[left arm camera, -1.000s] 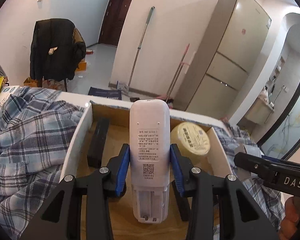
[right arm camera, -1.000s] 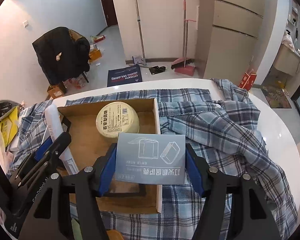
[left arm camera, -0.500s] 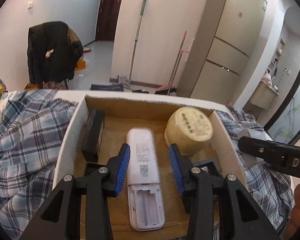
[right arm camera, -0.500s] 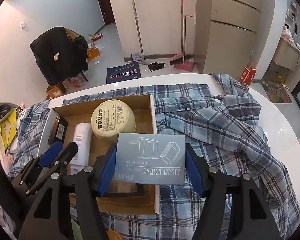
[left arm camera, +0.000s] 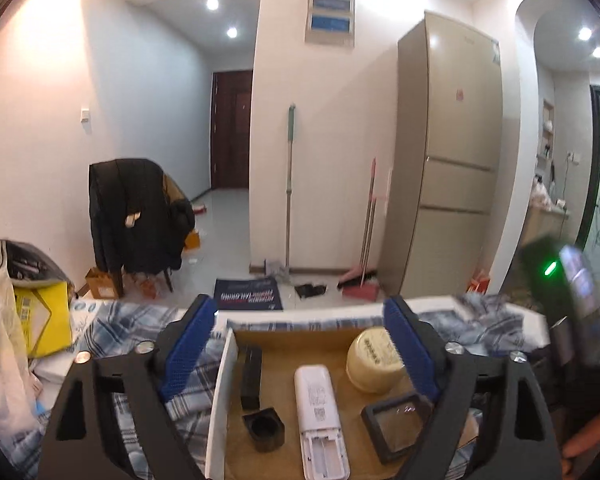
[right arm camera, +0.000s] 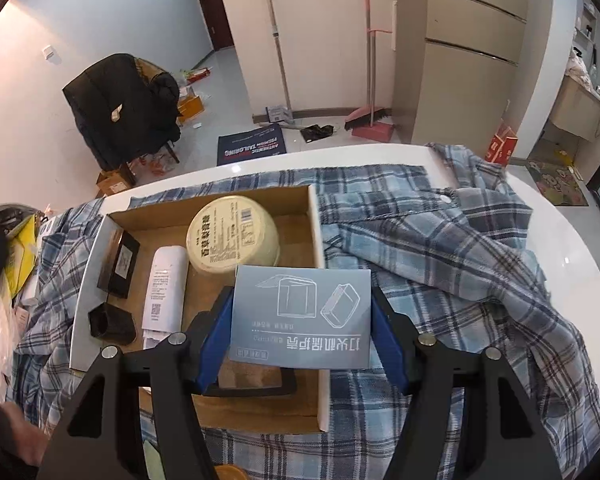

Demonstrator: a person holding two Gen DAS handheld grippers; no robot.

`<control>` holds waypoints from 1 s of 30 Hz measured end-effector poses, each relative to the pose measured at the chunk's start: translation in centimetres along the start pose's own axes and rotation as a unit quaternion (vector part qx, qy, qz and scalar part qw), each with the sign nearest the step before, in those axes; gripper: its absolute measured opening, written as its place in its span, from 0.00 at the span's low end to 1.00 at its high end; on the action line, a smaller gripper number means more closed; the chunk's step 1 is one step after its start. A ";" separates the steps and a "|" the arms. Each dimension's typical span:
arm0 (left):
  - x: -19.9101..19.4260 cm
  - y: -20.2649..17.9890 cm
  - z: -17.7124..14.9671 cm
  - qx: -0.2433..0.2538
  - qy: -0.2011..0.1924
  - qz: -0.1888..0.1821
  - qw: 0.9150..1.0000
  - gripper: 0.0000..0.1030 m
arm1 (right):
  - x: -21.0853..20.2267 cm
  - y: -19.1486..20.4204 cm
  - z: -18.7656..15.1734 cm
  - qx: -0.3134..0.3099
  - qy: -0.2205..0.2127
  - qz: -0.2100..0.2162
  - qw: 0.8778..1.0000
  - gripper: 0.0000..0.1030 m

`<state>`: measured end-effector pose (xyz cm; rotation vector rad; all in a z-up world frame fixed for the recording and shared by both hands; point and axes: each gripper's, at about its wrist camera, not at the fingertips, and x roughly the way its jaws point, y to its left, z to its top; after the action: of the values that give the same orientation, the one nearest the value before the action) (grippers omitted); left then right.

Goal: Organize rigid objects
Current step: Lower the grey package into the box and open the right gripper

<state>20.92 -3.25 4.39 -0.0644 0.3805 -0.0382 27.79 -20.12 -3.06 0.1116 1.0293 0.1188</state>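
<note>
A cardboard box (right arm camera: 315, 240) lies on a plaid shirt on the white table. In it lie a white remote (right arm camera: 165, 288), a round yellow tub (right arm camera: 232, 234), a flat black box (right arm camera: 120, 262), a small black cup (right arm camera: 110, 322) and a black frame (left arm camera: 400, 428). My left gripper (left arm camera: 300, 344) is open and empty, raised above the box; the remote (left arm camera: 318, 412) lies below it. My right gripper (right arm camera: 300, 320) is shut on a grey-blue carton (right arm camera: 302, 316), held over the box's near right part.
The plaid shirt (right arm camera: 440, 248) covers most of the table, bunched at the right. Bags and a yellow package (left arm camera: 40, 320) sit at the left edge. Beyond the table stand a chair with a black coat (right arm camera: 120, 104), brooms and a fridge (left arm camera: 452, 160).
My left gripper set the white remote down in the box, opened wide and pulled up and back. My right gripper kept its hold on the carton and barely moved.
</note>
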 end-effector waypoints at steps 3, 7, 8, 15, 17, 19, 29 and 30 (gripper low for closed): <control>-0.8 0.8 0.5 -0.018 -0.028 0.001 0.999 1.00 | 0.5 0.9 -0.3 -0.018 0.011 0.011 1.000 0.61; -1.1 1.6 0.9 -0.021 -0.035 0.006 0.999 1.00 | 1.4 1.9 -1.0 -0.037 0.032 0.029 0.998 0.61; -1.3 1.8 0.9 -0.026 -0.033 0.004 0.999 1.00 | 1.7 2.2 -1.1 -0.040 0.036 0.033 0.998 0.61; -1.4 2.9 1.0 -0.053 -0.033 0.007 0.998 1.00 | 2.7 3.0 -1.7 -0.058 0.050 0.030 0.997 0.62; -1.5 2.6 1.0 -0.052 -0.033 0.005 0.998 1.00 | 3.1 3.0 -1.8 -0.057 0.058 0.034 0.996 0.62; -1.7 2.6 1.0 -0.048 -0.035 0.003 0.998 1.00 | 3.6 3.2 -2.0 -0.059 0.064 0.036 0.996 0.62; -5.9 2.8 3.9 -0.071 -0.054 -0.016 0.996 1.00 | 0.8 2.6 -1.3 -0.041 0.034 0.053 0.997 0.68; -7.5 2.8 4.5 -0.073 -0.072 -0.019 0.995 1.00 | -0.4 2.5 -1.2 -0.039 0.020 0.056 0.997 0.68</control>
<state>15.75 0.15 11.16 -0.2171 0.2371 -0.0435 26.45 -17.64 -2.95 0.0960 1.0560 0.2641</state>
